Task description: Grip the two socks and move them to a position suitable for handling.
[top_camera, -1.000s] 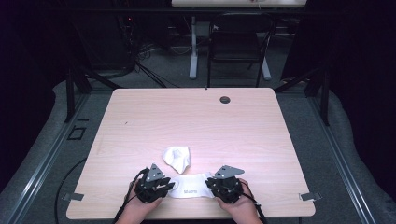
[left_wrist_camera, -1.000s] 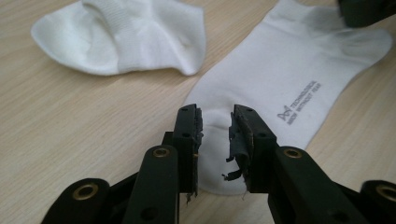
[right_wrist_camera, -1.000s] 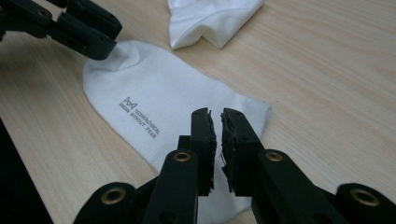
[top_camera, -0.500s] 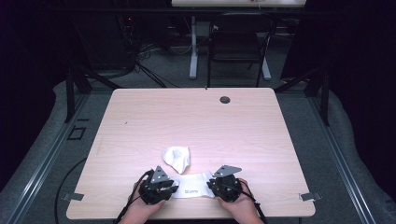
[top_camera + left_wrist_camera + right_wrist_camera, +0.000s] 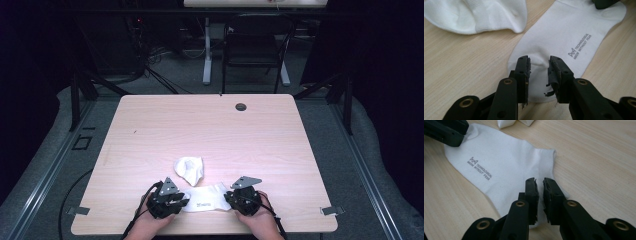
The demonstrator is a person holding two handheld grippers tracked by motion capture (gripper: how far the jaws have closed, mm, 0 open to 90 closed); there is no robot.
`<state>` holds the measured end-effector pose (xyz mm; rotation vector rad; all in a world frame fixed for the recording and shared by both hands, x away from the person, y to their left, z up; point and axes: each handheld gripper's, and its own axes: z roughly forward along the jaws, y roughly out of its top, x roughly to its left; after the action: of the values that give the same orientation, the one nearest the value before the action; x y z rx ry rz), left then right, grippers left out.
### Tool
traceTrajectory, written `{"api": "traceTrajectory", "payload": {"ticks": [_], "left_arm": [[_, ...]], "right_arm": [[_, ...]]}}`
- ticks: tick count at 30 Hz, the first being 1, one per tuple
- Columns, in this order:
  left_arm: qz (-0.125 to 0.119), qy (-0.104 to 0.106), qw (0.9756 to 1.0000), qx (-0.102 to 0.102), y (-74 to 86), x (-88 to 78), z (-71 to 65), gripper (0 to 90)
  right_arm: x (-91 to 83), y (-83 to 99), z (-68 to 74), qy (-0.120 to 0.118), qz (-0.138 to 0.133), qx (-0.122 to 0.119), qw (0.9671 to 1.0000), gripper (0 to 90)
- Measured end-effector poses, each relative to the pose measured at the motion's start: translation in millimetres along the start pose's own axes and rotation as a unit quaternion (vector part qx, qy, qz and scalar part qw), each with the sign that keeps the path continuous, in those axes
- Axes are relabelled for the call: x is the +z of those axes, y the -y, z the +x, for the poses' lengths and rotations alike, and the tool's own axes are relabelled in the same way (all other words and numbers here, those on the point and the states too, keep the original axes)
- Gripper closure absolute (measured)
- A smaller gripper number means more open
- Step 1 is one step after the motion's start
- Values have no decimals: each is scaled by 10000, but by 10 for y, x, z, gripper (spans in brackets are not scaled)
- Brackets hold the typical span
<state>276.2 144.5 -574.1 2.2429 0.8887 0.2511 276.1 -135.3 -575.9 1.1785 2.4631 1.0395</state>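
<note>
White sock (image 5: 204, 202) lies flat between both grippers' fingers (image 5: 522, 72).

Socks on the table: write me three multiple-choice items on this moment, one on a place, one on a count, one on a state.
1. Where does the crumpled sock lie relative to the flat sock?
A. Farther from the person, just beyond it
B. At the table's far edge
C. Under it

2. How many white socks are on the table?
A. One
B. Two
C. Three

3. How does the flat sock lie?
A. Rolled into a ball
B. Hanging off the table edge
C. Spread flat, printed side up

Answers: 1 A, the high view shows it just past the flat sock. 2 B, one crumpled, one flat. 3 C, the grey lettering faces up in the left gripper view.
</note>
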Motion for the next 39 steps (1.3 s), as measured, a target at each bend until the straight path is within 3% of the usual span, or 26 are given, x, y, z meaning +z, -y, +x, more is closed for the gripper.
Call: {"api": "traceTrajectory", "payload": {"ticks": [14, 28, 39], "left_arm": [[64, -56, 9999, -148, 92, -100, -10, 690], [83, 14, 9996, -261, 151, -160, -38, 671], [-162, 34, 9994, -310, 105, -217, 1, 606]], "right_arm": [[-56, 61, 231, -116, 173, -287, 9994, 831], [-82, 80, 310, -188, 272, -382, 9987, 832], [-131, 35, 343, -313, -67, -314, 9990, 774]]}}
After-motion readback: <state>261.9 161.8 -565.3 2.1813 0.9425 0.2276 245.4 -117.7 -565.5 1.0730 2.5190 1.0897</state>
